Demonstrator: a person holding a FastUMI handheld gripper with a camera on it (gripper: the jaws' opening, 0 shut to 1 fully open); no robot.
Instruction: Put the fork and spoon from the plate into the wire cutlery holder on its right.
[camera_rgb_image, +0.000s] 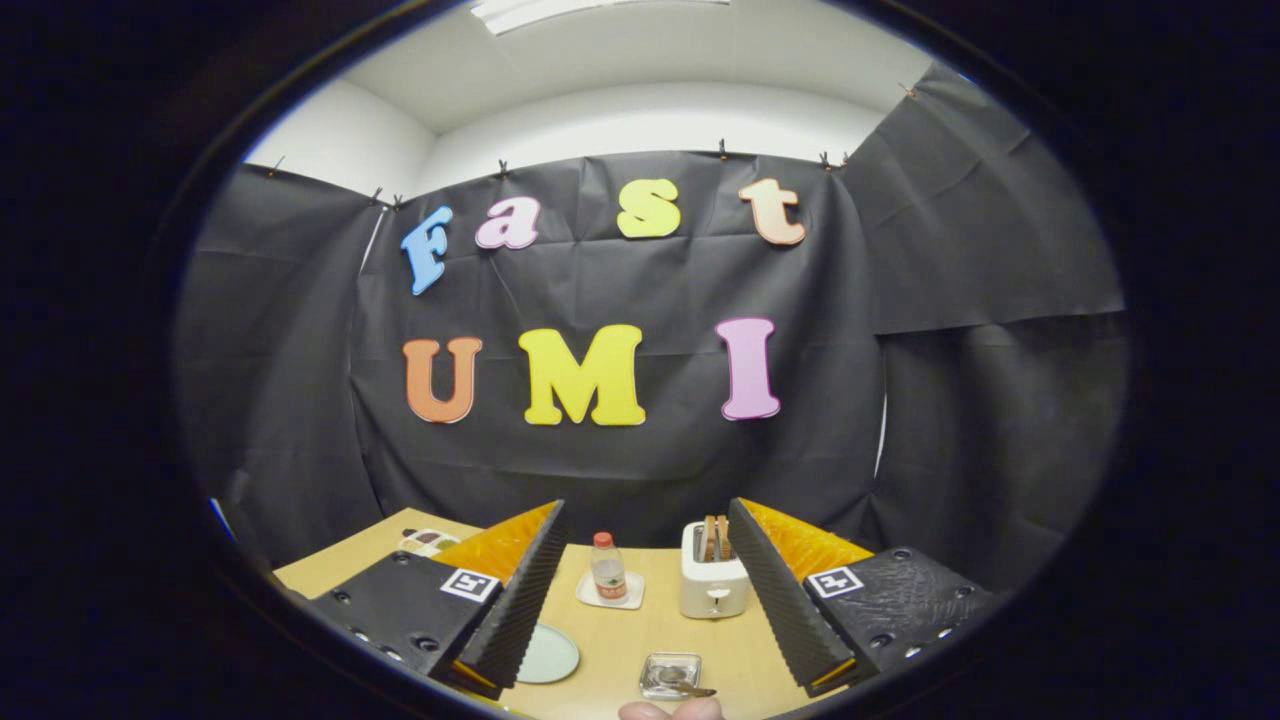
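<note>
The hand-held gripper (647, 505) is raised well above the tabletop (640, 630) with its fingers spread wide apart and nothing between them. The pale plate (550, 655) lies low at seven o'clock of the view, partly hidden behind the left finger; the part that shows is bare, with no fork or spoon on it. At the plate's three o'clock, between the two fingers, stands the wire cutlery holder (668, 670); something metallic glints in it and a thin handle-like piece (697, 691) pokes out toward its five o'clock, too small to tell whether fork or spoon. A person's fingertip (670, 711) shows just at the holder's six o'clock. Beyond, at twelve o'clock from the holder, stand a bottle (607, 568) on a small white dish (632, 593) and a toaster (712, 585) with slices in it.

My judgement: this fits either a late stage, with cutlery already in the holder, or a stage with a piece yet hidden on the covered part of the plate; the view does not settle which. Any pick from the plate would call for coming down low and narrowing the fingers on a thin, flat handle.
</note>
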